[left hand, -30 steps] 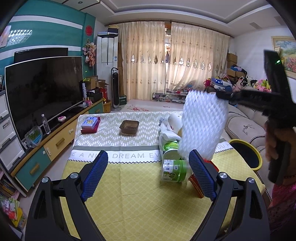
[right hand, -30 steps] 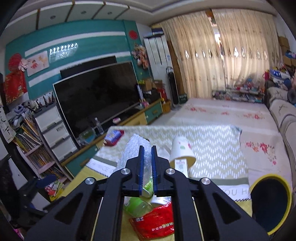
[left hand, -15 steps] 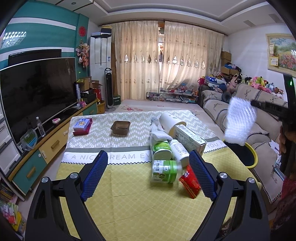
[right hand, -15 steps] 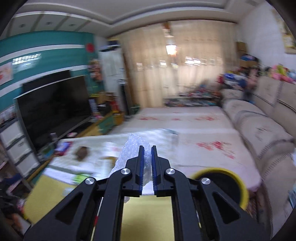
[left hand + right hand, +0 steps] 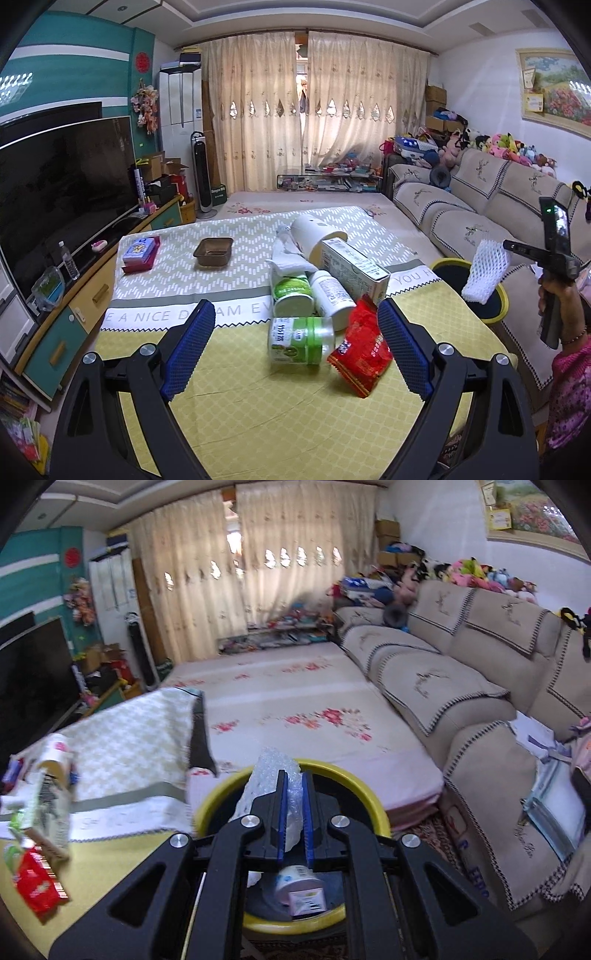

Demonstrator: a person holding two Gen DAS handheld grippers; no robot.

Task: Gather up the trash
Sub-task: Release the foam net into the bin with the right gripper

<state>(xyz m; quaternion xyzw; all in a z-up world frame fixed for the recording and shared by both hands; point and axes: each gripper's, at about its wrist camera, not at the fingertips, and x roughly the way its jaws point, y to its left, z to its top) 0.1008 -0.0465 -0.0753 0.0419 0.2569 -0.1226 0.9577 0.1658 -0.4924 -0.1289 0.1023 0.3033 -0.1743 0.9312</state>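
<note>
Trash waits mid-frame on the table [image 5: 258, 398] between the left gripper's [image 5: 295, 350] wide, empty jaws. At right, the right gripper [image 5: 293, 812] pinches foam wrap [image 5: 266, 779] over the bin [image 5: 364, 790]; releasing comes next.

Table [image 5: 258, 398] under yellow cloth; green jar [image 5: 301, 341], red packet [image 5: 360, 352], white box [image 5: 354, 267], brown tray [image 5: 213, 251] on it.
</note>
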